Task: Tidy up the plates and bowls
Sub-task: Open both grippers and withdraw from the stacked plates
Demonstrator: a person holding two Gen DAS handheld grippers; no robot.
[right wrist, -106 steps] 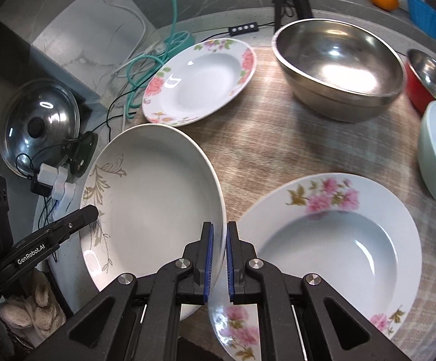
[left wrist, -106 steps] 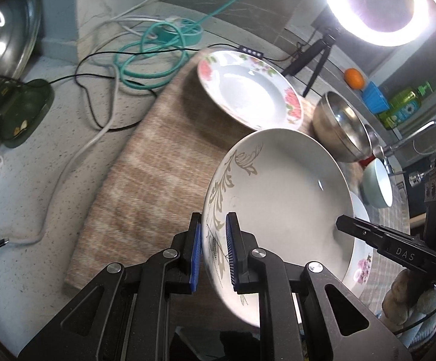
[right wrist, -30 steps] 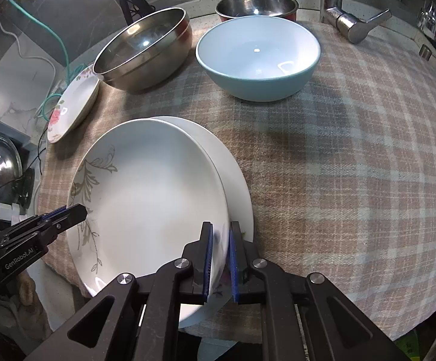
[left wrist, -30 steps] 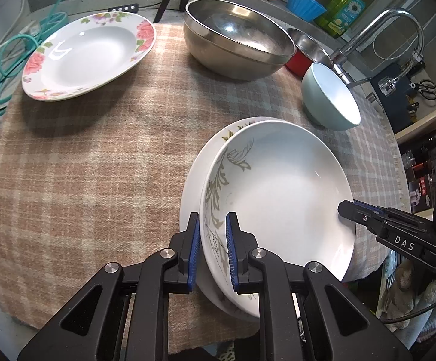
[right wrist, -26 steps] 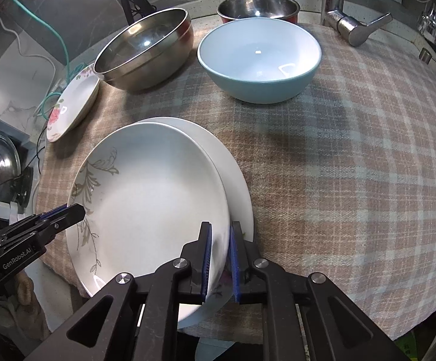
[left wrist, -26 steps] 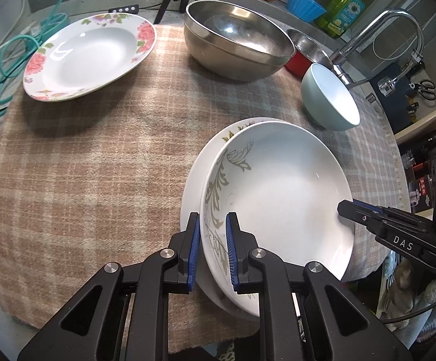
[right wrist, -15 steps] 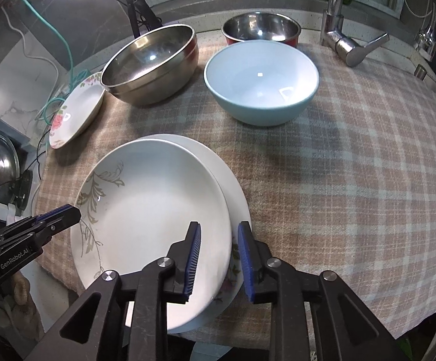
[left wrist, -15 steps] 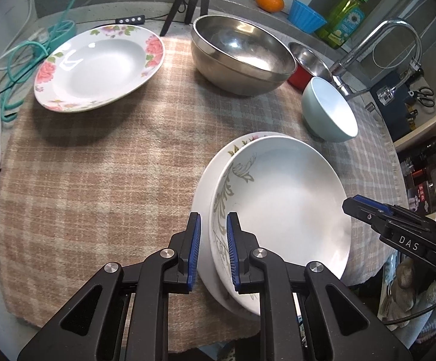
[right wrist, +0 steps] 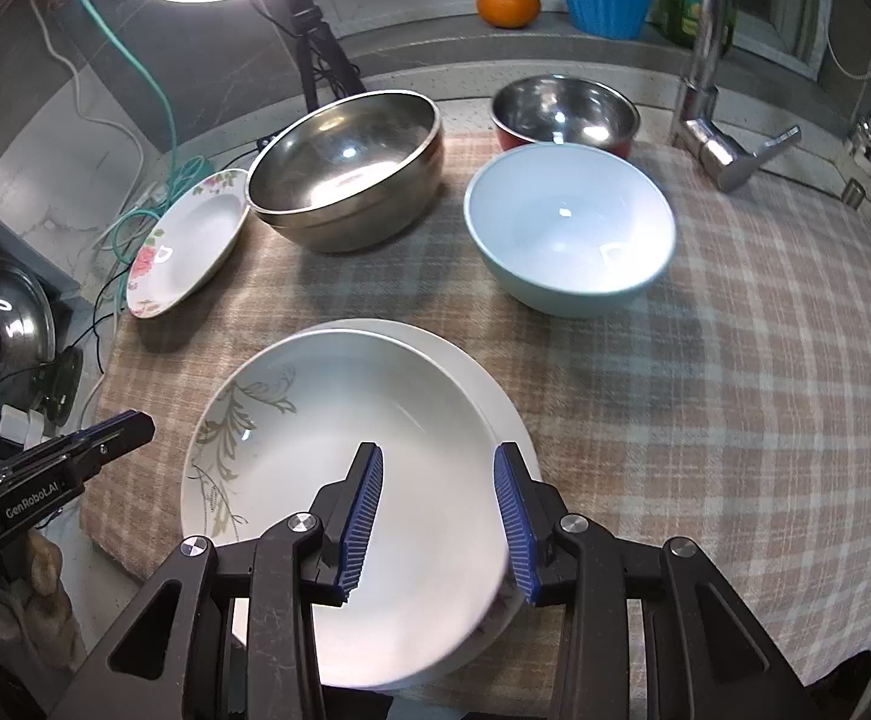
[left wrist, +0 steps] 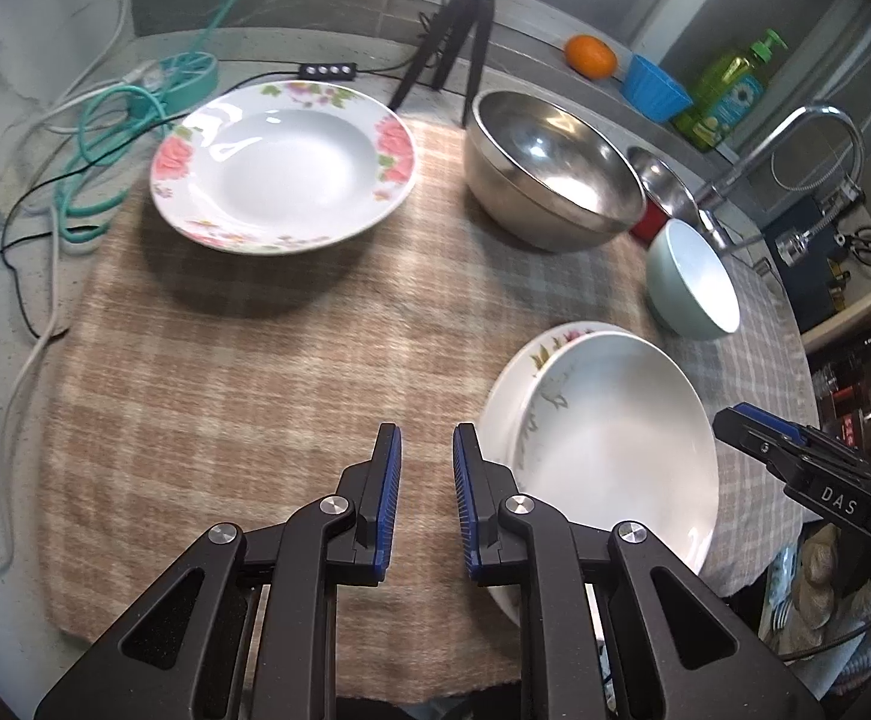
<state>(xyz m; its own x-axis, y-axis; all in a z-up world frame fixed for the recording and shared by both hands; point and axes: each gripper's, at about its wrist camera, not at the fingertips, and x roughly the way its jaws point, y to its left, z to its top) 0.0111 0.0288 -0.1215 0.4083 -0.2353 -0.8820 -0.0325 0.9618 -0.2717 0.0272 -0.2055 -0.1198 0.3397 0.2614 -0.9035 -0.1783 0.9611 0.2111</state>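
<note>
left wrist view showed the left hand-held gripper [left wrist: 424,468] empty, jaws slightly parted over the plaid cloth [left wrist: 243,360], beside the vine-patterned plate [left wrist: 609,450] stacked on a floral plate [left wrist: 561,337]. another rose plate [left wrist: 285,165], a steel bowl [left wrist: 549,180] and a pale blue bowl [left wrist: 696,279] sat farther back.

right wrist view showed the right hand-held gripper [right wrist: 438,507] with jaws opening, released above the vine-patterned plate's [right wrist: 315,456] rim, pads clear of it.
</note>
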